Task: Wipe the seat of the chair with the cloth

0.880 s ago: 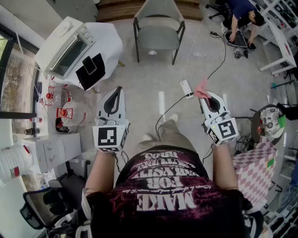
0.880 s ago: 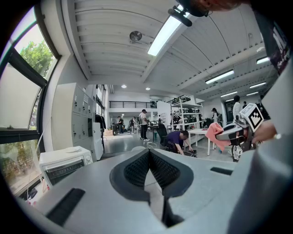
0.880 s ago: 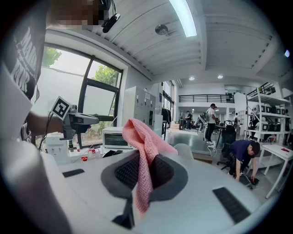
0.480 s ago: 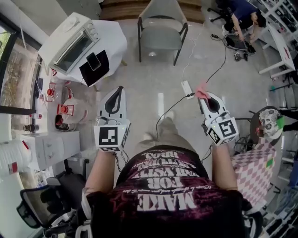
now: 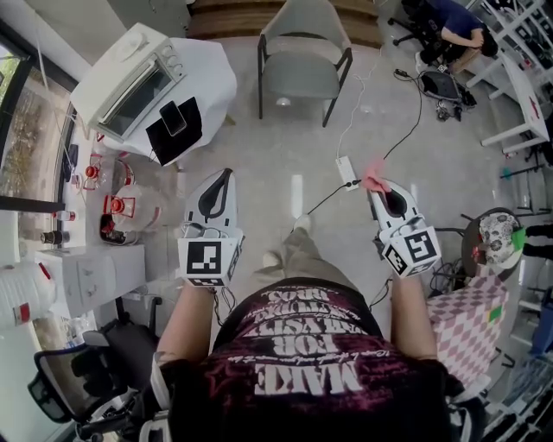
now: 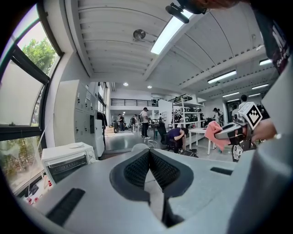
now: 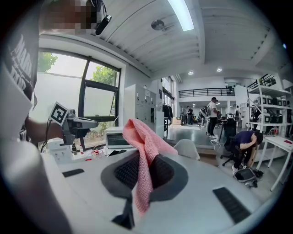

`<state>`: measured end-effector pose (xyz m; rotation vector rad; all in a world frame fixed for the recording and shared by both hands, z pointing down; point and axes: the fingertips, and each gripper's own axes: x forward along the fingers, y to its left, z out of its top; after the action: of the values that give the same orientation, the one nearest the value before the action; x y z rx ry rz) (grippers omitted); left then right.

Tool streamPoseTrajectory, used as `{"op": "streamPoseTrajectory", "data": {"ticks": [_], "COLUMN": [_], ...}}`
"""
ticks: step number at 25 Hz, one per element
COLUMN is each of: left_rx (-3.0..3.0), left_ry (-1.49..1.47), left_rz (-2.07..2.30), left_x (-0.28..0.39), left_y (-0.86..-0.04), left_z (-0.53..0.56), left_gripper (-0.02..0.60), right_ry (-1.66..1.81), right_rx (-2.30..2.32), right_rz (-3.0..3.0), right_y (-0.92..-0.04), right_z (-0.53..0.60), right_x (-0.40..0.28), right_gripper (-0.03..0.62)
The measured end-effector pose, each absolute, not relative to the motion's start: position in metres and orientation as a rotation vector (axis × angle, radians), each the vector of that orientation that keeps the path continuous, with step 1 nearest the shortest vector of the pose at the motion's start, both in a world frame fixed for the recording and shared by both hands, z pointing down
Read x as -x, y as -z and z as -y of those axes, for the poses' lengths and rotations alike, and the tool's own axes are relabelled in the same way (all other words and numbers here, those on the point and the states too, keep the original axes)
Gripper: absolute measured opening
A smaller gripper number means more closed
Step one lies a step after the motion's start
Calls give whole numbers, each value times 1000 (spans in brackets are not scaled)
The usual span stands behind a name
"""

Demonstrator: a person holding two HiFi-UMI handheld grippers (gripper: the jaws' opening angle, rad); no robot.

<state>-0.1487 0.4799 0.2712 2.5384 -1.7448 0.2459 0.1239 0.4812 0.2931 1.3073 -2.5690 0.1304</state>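
A grey chair (image 5: 303, 60) with a dark frame stands on the floor well ahead of me, its seat (image 5: 301, 78) bare. A pink cloth (image 7: 143, 151) is pinched in my right gripper (image 5: 380, 183), which is shut on it at waist height; the cloth (image 5: 374, 171) sticks out past the tips. My left gripper (image 5: 218, 185) is shut with nothing between its jaws, level with the right one. Both are far short of the chair. In the right gripper view the chair's back (image 7: 187, 148) shows just beyond the jaws. The left gripper view shows the chair's back (image 6: 139, 147) too.
A white-draped table (image 5: 203, 82) with a toaster oven (image 5: 130, 78) and a black tablet (image 5: 177, 125) stands at the left. A power strip (image 5: 347, 166) and cables lie on the floor between me and the chair. A person (image 5: 449, 26) crouches at the far right. A checked-cloth table (image 5: 471, 306) stands at my right.
Both grippers have kept their hold and stance while I walk forward. The chair and the oven table have shifted slightly in the head view.
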Motion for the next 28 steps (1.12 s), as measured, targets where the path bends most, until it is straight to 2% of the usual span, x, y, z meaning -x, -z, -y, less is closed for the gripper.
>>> {"op": "streamPoseTrajectory", "data": {"ticks": [28], "left_rx": [-2585], "left_ry": [-326], "left_rz": [1789], "left_x": [74], "left_y": [-250], "left_z": [-301], "left_gripper": [5], "right_ry": [-185], "right_rx": [-1290], "right_rz": [2649], "right_y": [-296], "right_z": [-310], "right_x": [-187], "right_gripper": [31]}}
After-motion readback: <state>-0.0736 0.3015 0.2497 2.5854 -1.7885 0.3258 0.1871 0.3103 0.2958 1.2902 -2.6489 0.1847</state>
